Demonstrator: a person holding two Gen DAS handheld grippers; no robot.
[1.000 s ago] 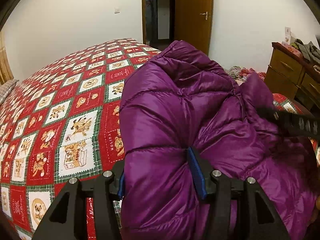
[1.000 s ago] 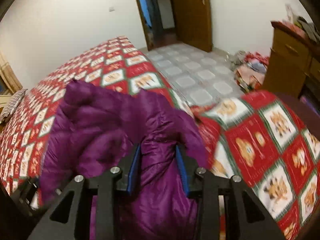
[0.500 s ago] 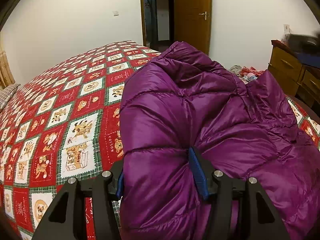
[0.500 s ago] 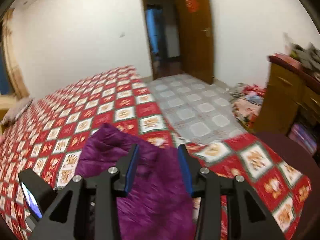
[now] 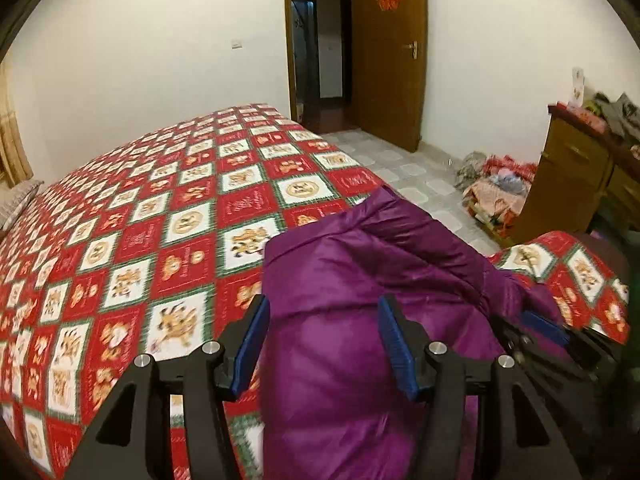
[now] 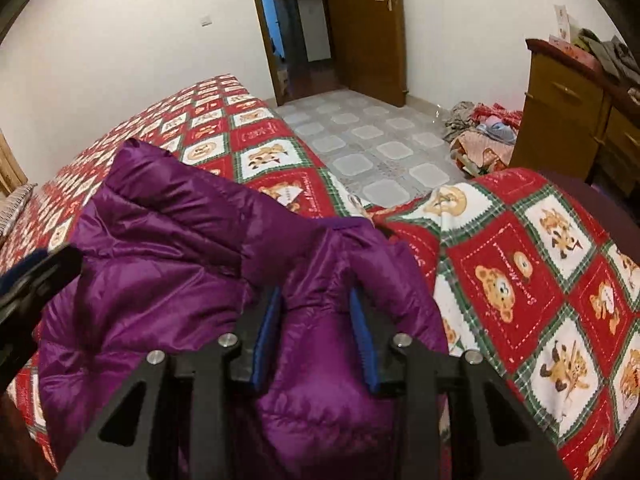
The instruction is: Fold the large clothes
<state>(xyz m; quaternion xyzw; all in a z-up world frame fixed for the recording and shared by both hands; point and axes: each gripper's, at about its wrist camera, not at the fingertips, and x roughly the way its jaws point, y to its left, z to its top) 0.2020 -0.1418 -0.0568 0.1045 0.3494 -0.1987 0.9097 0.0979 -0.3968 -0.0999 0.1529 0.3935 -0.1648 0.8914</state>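
A purple puffer jacket (image 5: 360,280) lies bunched on the red patterned bedspread (image 5: 140,240) near the bed's foot. My left gripper (image 5: 324,320) is open, its blue pads set wide over the jacket's left part. My right gripper (image 6: 316,308) is open, its pads astride a purple fold at the jacket's (image 6: 180,240) right edge. The right gripper also shows in the left wrist view (image 5: 548,332), low on the jacket's right side. The left gripper shows in the right wrist view (image 6: 36,276) at the far left.
The bedspread (image 6: 540,260) hangs over the bed's corner on the right. A tiled floor (image 6: 372,136) leads to an open wooden door (image 6: 360,28). A pile of clothes (image 6: 484,132) lies beside a wooden dresser (image 6: 568,112) at right.
The left gripper has opened wide and let the jacket drop flat. The right gripper has come back down onto the jacket's right edge after lifting away.
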